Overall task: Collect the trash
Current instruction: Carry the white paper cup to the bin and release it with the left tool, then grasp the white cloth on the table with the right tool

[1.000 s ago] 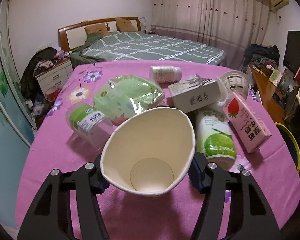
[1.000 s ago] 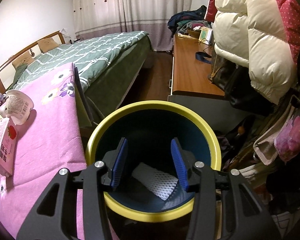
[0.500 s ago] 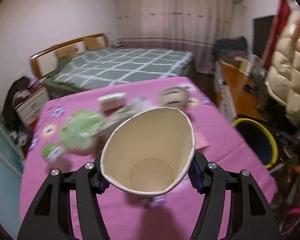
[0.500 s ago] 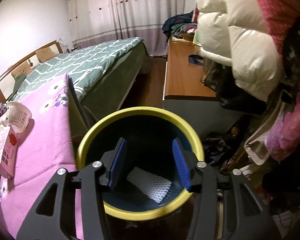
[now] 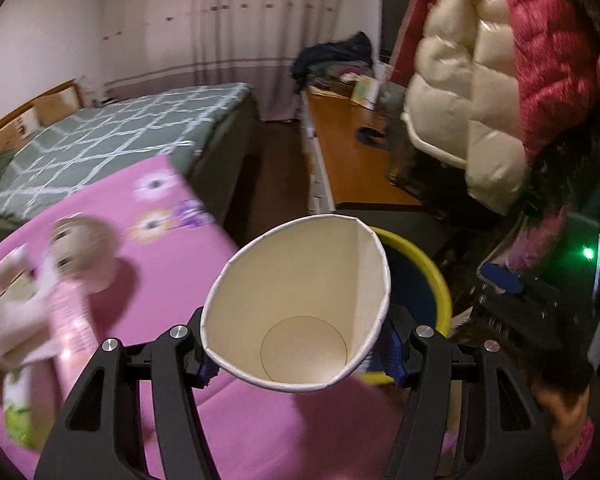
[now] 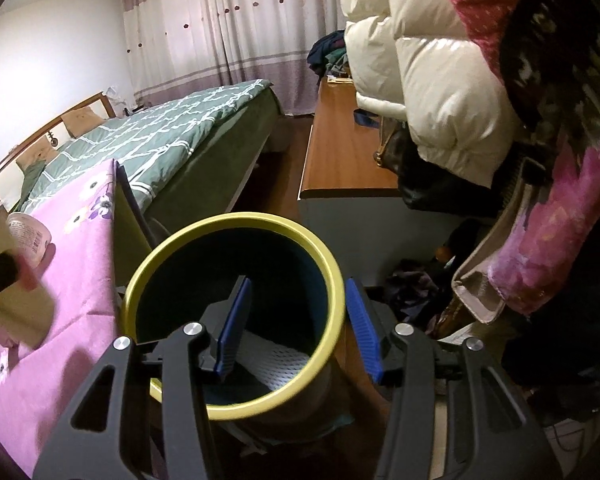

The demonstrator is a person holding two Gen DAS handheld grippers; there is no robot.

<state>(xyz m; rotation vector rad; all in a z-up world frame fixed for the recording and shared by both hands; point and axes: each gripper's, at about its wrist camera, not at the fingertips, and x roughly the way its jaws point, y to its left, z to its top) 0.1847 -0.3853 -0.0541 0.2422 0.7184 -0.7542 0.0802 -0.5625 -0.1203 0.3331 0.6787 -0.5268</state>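
My left gripper (image 5: 298, 354) is shut on a white paper cup (image 5: 300, 304), squeezed oval, mouth towards the camera, held above the right edge of the pink table (image 5: 172, 264). Just beyond the cup is the yellow-rimmed dark bin (image 5: 428, 276). My right gripper (image 6: 296, 320) is open and empty, its fingers either side of the bin's near right rim (image 6: 236, 222). White foam netting (image 6: 276, 360) lies inside the bin. The cup and left gripper show blurred at the left edge of the right wrist view (image 6: 16, 304).
Blurred trash stays on the table: a pink carton (image 5: 70, 320) and a round tub (image 5: 82, 248). A green bed (image 6: 172, 136), a wooden desk (image 6: 348, 160) and hanging puffy coats (image 6: 432, 80) surround the bin. My right gripper also shows right of the bin (image 5: 516, 304).
My left gripper has swung right with the cup, from over the trash pile to the table's right edge near the bin. My right gripper has opened wider and shifted right across the bin's rim.
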